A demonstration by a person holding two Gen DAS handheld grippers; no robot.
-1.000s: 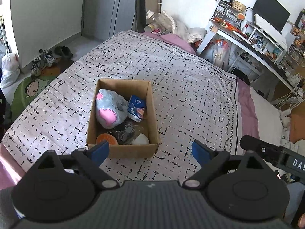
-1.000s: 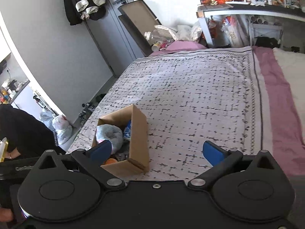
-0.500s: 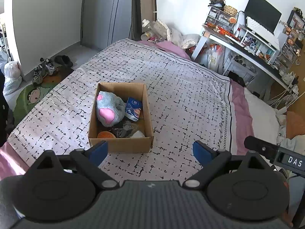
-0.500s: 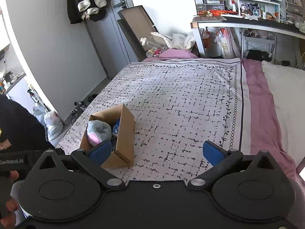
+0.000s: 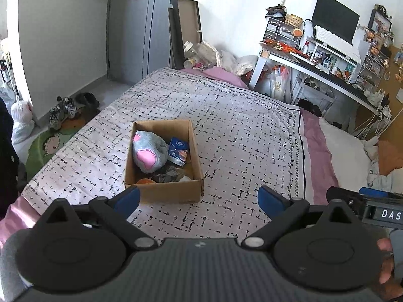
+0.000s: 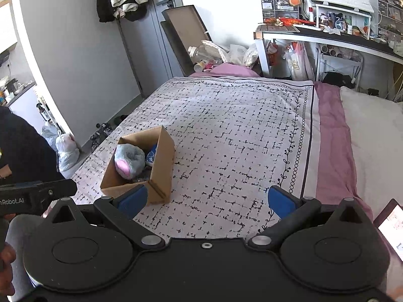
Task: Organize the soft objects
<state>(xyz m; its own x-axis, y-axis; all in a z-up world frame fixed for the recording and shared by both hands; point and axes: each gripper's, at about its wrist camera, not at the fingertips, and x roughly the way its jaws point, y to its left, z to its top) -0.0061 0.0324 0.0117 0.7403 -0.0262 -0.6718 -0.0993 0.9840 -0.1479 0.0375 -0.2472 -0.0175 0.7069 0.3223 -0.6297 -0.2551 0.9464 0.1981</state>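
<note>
1. A patterned bedspread (image 5: pixel 239 130) covers the bed.
2. A cluttered tabletop (image 5: pixel 325 73) carries a monitor (image 5: pixel 336 17).
3. Shoes (image 5: pixel 60 110) lie beside a grey door (image 5: pixel 131 32).

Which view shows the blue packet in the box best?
The left wrist view: it looks down into the cardboard box, showing the blue packet whole beside the grey plush. In the right wrist view, the box wall hides most of it.

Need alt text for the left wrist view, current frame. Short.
An open cardboard box sits on a bed's black-and-white patterned blanket, holding a grey and pink plush toy, a blue packet and other small items. The left tongs fill the foreground, empty, jaws opening. A cluttered desk with a monitor stands at right.
</note>
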